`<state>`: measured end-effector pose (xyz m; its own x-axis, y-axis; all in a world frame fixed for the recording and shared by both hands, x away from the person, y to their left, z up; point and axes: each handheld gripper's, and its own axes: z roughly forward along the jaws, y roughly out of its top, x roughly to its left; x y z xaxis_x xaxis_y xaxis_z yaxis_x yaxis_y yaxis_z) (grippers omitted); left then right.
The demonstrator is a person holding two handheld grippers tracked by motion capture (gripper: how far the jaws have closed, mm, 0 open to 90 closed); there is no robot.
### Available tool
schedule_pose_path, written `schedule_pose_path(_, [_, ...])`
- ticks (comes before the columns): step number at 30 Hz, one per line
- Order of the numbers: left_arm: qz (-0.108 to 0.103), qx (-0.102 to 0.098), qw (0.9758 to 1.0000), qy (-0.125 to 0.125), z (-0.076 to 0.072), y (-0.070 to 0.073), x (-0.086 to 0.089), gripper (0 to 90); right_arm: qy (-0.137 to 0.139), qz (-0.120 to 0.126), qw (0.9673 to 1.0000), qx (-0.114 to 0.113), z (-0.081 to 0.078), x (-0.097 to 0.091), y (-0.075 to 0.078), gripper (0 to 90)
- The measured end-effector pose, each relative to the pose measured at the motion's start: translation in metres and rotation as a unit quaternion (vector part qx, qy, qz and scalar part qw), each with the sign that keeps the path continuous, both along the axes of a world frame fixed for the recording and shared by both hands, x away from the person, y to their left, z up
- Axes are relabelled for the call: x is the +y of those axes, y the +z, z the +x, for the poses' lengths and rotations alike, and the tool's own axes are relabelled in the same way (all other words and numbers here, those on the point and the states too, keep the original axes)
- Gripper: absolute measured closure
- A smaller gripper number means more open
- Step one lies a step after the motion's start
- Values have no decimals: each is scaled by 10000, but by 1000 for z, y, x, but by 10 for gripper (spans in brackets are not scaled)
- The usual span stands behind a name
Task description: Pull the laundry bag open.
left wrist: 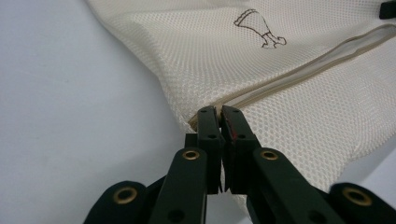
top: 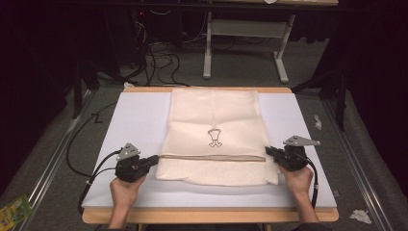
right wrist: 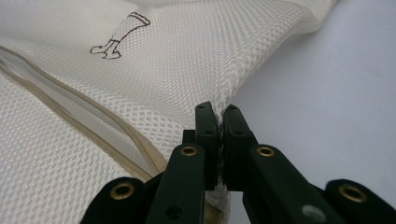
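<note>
A cream mesh laundry bag (top: pixel 215 120) lies flat on the white table top, with a small dark outline drawing (top: pixel 214 137) at its middle and a beige zipper band (top: pixel 211 157) running across it near the front. My left gripper (top: pixel 155 159) is shut on the bag's left edge at the zipper end (left wrist: pixel 219 112). At the opposite edge my right gripper (top: pixel 267 152) pinches the mesh (right wrist: pixel 219 109), also shut. The drawing (left wrist: pixel 259 28) and the zipper (right wrist: pixel 93 121) lie beyond the jaws in both gripper views.
The white board (top: pixel 130 125) rests on a wooden table (top: pixel 207 215). Grey floor with black cables (top: pixel 159 62) and a metal stand (top: pixel 245 43) lies beyond the far edge. Paper scraps (top: pixel 360 215) and a green packet (top: pixel 14 209) lie on the floor.
</note>
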<state>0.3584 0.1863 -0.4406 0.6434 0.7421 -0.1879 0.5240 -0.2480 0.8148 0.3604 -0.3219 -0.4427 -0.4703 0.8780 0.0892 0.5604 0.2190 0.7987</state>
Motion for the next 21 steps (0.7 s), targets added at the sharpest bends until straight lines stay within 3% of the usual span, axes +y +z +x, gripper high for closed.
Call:
schedule_pose_path(3, [49,38,10000,-38,1,-3,-3,870,-31,14,10000,66,1,-2,-3,880])
schedule_pose_path(7, [228,-47,9997,-1,-3,-4,-8,870,17,-209,9997,107,1,0,-7,875])
schedule_pose_path(21, [425,24,9991,1,-3,-10,-9,869,82,-495,9982,327,1,8,-15,860])
